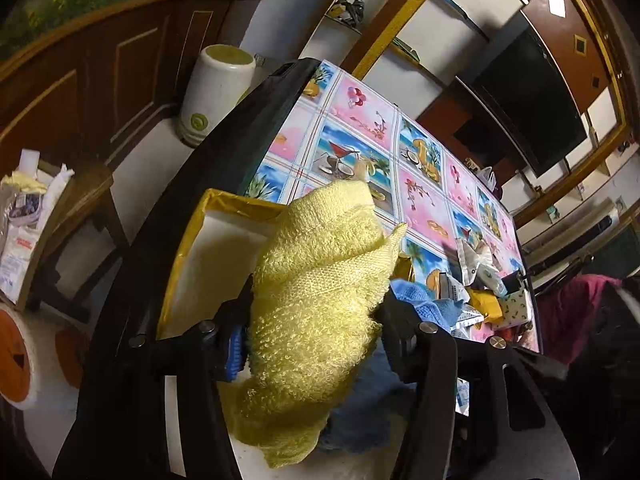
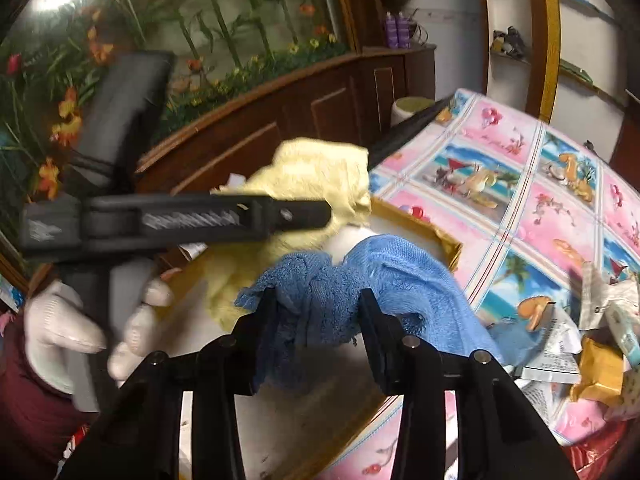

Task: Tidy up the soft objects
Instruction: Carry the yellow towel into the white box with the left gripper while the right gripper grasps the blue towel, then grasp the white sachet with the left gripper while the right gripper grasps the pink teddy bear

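The yellow towel [image 1: 320, 280] and blue towel [image 2: 360, 280] are being held, clamped by the left gripper [image 1: 312, 320] and right gripper [image 2: 320, 312], above the gold-rimmed box [image 1: 224, 200], while clutter at three o'clock [image 2: 592, 344] is being left unsorted.

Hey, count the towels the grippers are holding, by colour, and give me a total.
Fluffy yellow terry towel, in the left gripper: 1
Blue terry towel, in the right gripper: 1
Total: 2 towels, both over the white-lined yellow box.
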The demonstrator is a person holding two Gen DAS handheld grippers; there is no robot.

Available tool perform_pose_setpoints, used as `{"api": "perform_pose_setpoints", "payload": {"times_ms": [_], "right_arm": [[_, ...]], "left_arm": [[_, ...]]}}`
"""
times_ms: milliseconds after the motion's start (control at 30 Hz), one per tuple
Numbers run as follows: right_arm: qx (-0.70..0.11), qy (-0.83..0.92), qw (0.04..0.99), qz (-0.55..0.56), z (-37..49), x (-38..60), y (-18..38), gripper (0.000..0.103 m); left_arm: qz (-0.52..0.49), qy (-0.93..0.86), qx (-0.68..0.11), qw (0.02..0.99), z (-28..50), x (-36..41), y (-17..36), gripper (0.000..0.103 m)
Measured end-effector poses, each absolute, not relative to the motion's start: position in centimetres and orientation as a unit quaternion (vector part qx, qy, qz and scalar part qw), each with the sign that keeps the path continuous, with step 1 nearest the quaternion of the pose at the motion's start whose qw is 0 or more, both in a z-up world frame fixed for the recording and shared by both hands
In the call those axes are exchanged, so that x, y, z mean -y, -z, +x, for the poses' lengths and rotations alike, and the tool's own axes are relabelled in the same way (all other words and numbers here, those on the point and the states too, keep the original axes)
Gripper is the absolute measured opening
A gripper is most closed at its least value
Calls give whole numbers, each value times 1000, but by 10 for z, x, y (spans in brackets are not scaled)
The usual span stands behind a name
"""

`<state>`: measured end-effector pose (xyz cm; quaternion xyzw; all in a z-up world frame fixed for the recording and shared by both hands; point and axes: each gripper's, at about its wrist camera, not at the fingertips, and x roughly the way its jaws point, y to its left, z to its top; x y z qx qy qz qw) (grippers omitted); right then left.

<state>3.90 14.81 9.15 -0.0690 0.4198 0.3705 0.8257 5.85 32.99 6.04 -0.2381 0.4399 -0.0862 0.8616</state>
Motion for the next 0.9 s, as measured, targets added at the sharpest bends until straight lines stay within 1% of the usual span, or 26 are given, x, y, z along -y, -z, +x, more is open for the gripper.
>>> {"api": "perform_pose_setpoints", "payload": {"times_ms": [67,100,167,267,367,433,500,600,733,900], "right_arm": [[-423,-356,830,-74,42,-149,-85,41],[-423,-355,831,-69,43,-147,-85,41],[-420,-354,834,-58,41,-139,-88,41],[-404,-357,841,-45,34,-123,-101,41],[-384,-353,853,-18,29,-92,-120,41],[-370,-336,866,-4,23,-57,-132,42],[-357,-302,884,4,17,-22,-141,48],[-352,-247,903,19,13,30,-141,50],[-381,-197,901,66,8,88,-118,50],[-399,-182,893,99,-5,122,-100,50]], "left_arm": [[-255,94,-439,856,55,-337,-61,55],[-265,99,-437,854,53,-340,-61,57],[-294,118,-430,846,51,-344,-65,64],[-316,118,-420,842,47,-348,-73,64],[-295,125,-407,856,33,-334,-91,64],[-266,130,-405,865,24,-314,-103,64],[-237,140,-407,871,17,-292,-110,64],[-189,170,-425,869,14,-243,-109,65],[-134,201,-454,857,17,-175,-94,65],[-98,204,-493,840,27,-112,-63,65]]}}
